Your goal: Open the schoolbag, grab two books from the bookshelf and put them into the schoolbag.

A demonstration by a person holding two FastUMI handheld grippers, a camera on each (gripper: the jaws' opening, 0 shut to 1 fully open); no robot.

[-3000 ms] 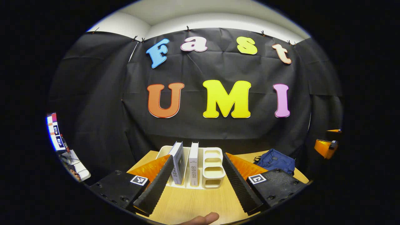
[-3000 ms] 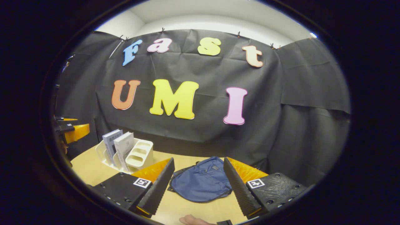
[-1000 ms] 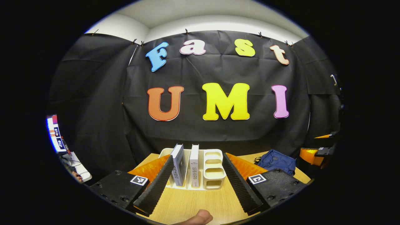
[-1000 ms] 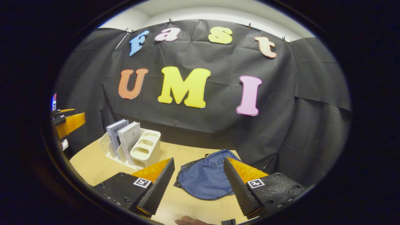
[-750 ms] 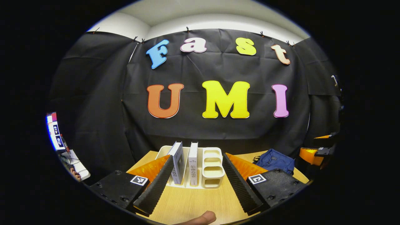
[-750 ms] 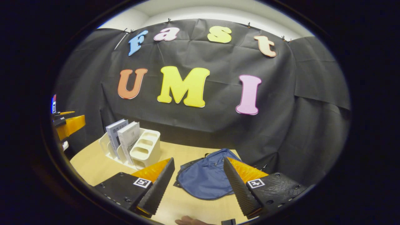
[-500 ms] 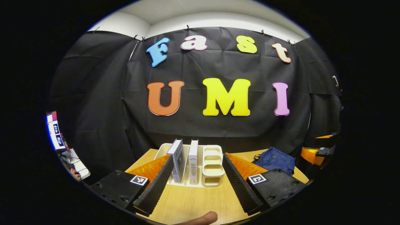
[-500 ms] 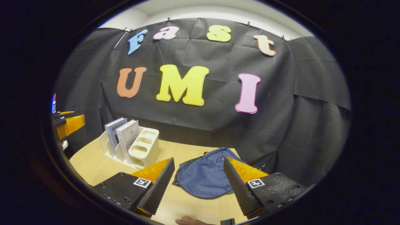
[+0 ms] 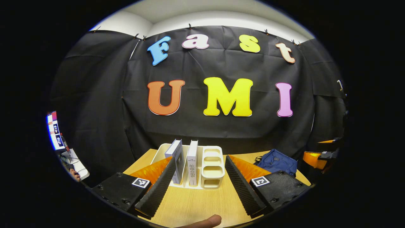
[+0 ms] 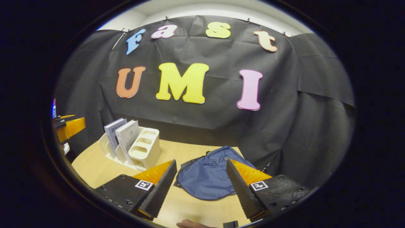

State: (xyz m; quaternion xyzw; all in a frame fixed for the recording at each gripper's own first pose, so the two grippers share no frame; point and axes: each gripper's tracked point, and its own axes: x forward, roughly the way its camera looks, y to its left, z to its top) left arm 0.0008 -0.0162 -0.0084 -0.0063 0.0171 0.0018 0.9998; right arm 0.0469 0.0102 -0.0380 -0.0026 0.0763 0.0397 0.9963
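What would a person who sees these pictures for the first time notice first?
Probably the blue schoolbag, lying flat on the wooden table just ahead of the open right gripper. Next, the white bookshelf with two books standing upright in its slots, straight ahead of the open left gripper.

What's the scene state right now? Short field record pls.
left gripper: open, holding nothing, aimed at the bookshelf
right gripper: open, holding nothing, above the schoolbag
schoolbag: blue, lying flat on the table, looks closed
books: two, upright in the bookshelf's slots
bookshelf: white desktop organiser, to the left of the schoolbag in the right gripper view
table: light wood
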